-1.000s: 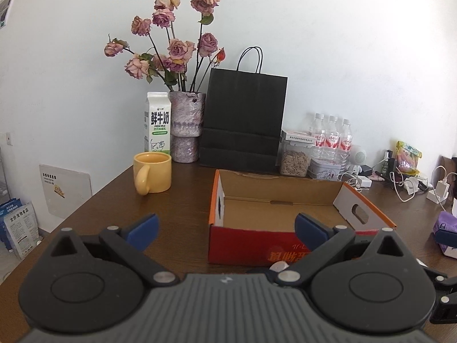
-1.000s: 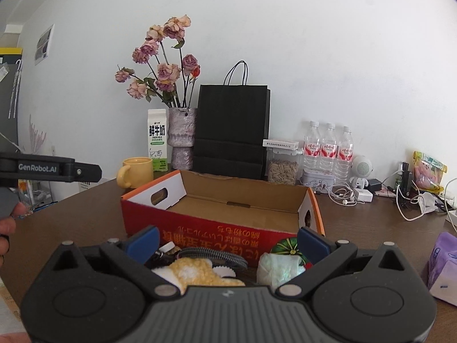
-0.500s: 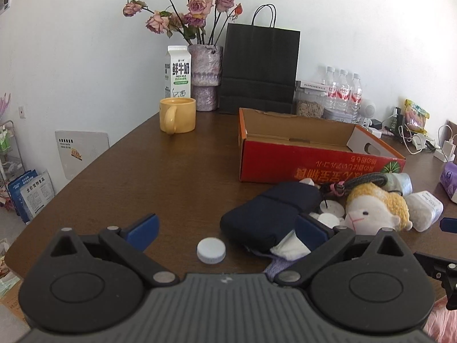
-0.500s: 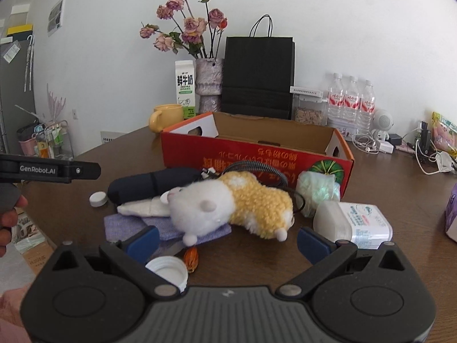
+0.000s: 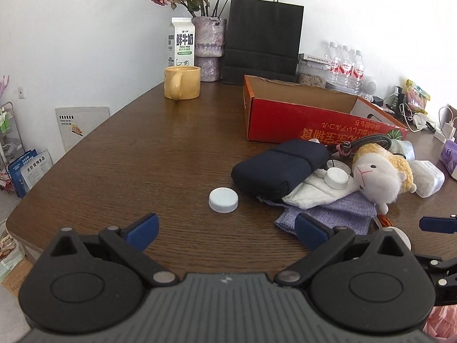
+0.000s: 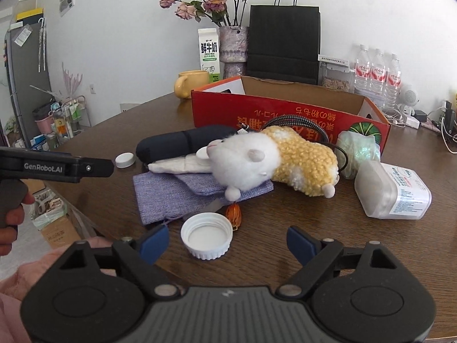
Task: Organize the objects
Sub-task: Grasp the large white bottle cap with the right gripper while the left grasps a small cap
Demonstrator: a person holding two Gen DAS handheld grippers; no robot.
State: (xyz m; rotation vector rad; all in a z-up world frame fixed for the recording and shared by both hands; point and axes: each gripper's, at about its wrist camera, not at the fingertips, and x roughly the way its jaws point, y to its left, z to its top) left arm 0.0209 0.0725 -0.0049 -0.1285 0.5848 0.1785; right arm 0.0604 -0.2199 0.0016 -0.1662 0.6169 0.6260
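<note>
A pile lies in front of an empty red cardboard box (image 5: 300,120) (image 6: 285,114): a white-and-yellow plush sheep (image 5: 380,171) (image 6: 274,157), a dark blue pouch (image 5: 280,168) (image 6: 182,143), a lavender cloth bag (image 5: 328,214) (image 6: 177,191), a white jar (image 6: 394,191) and loose white caps (image 5: 223,200) (image 6: 207,235). My left gripper (image 5: 225,230) is open and empty, just short of a cap. My right gripper (image 6: 227,243) is open, with an upturned cap between its fingers, untouched.
A yellow mug (image 5: 182,86), a milk carton (image 5: 180,43), a vase of dried roses (image 5: 208,48), a black paper bag (image 5: 262,40) and water bottles (image 5: 345,65) stand at the back. Cables and chargers (image 5: 420,120) lie at the right. The table edge curves at the left.
Both grippers have pulled back from the box and tilted down. The pile in front of the box, mostly hidden a second ago, now shows in both views. Both stay open.
</note>
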